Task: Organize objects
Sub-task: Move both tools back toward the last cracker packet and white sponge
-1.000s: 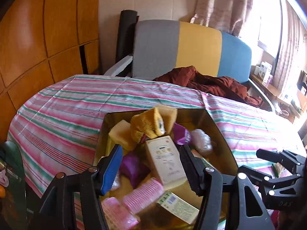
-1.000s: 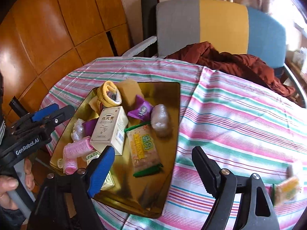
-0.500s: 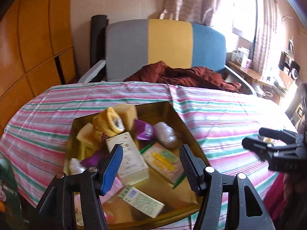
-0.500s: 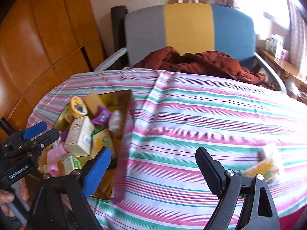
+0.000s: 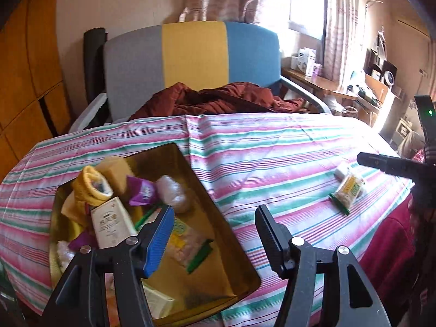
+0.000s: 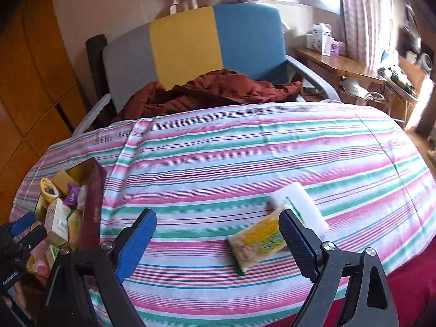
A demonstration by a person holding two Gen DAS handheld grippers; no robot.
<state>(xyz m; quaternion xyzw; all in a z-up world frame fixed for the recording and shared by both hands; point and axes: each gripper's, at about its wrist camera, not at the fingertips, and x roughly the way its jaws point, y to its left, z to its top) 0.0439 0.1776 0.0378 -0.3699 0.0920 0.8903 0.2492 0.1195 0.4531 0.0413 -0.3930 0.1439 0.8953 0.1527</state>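
Gold tray [image 5: 218, 212] sits at the left side of the striped surface [image 6: 245, 150], already well stocked. Inside it: a yellow roll [image 5: 92, 185], a tan sponge block [image 5: 117, 169], a purple wrapper [image 5: 143, 190], a clear-wrapped lump [image 5: 173, 190], a white carton [image 5: 111, 223] and a yellow-green snack packet [image 5: 185, 239]. Pink items lie at the tray's near end, partly hidden behind the left gripper.

Still loose, well apart from the tray at the right near side of the surface: a second snack packet [image 6: 259, 242] and a white block [image 6: 299, 207]. The two touch, the packet's far end overlapping the block.

Right gripper [image 6: 218, 242]: fingers wide, nothing held, hanging just above the loose packet. Its right finger [image 6: 297, 242] crosses in front of the packet's end; the packet is not centred between the fingers.

Left gripper [image 5: 215, 234]: fingers wide, nothing held, poised over the tray's near right edge.

Judgement: most of the sorting looks done, with two items left. The likely step in hand is picking up the packet, then the block, for the tray.
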